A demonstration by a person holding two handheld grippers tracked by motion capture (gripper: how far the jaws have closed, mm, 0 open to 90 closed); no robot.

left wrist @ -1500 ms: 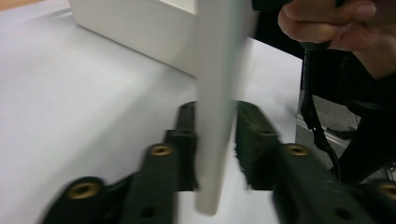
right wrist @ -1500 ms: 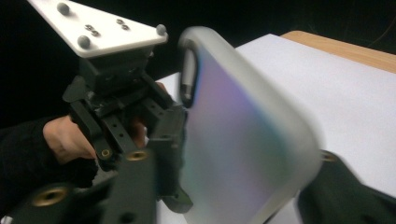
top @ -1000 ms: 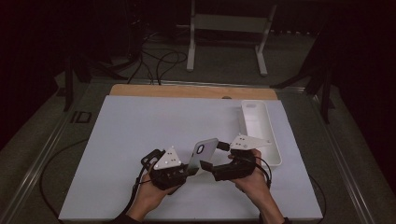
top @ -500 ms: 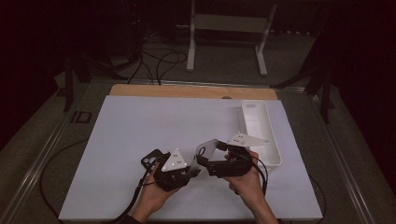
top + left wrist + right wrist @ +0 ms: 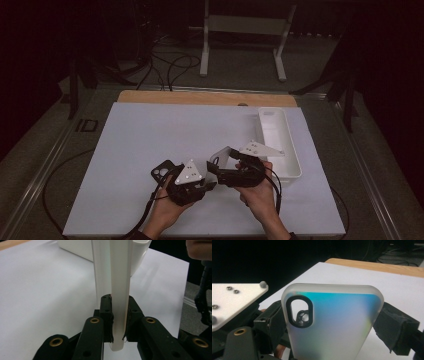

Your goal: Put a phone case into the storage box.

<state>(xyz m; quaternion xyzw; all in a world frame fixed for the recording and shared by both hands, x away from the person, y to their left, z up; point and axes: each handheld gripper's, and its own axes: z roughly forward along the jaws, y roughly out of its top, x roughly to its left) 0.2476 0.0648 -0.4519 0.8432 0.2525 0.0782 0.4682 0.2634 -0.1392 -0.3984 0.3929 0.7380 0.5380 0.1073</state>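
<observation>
Gripping a light, bendy, slick phone case [image 5: 120, 277] left of the tray [image 5: 286, 150]: left gripper [image 5: 117, 322] clamps its thin edge, right gripper [image 5: 333, 327] seemingly pinches its sides.

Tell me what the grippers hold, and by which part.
Both hold one phone case. The left gripper pinches its front and back near one end; the right gripper clamps across its two long sides.

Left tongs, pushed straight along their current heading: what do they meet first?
The left tongs are already clamped on the phone case, which runs ahead of them. Past it, the white tray looks next in line; depth is unclear.
</observation>
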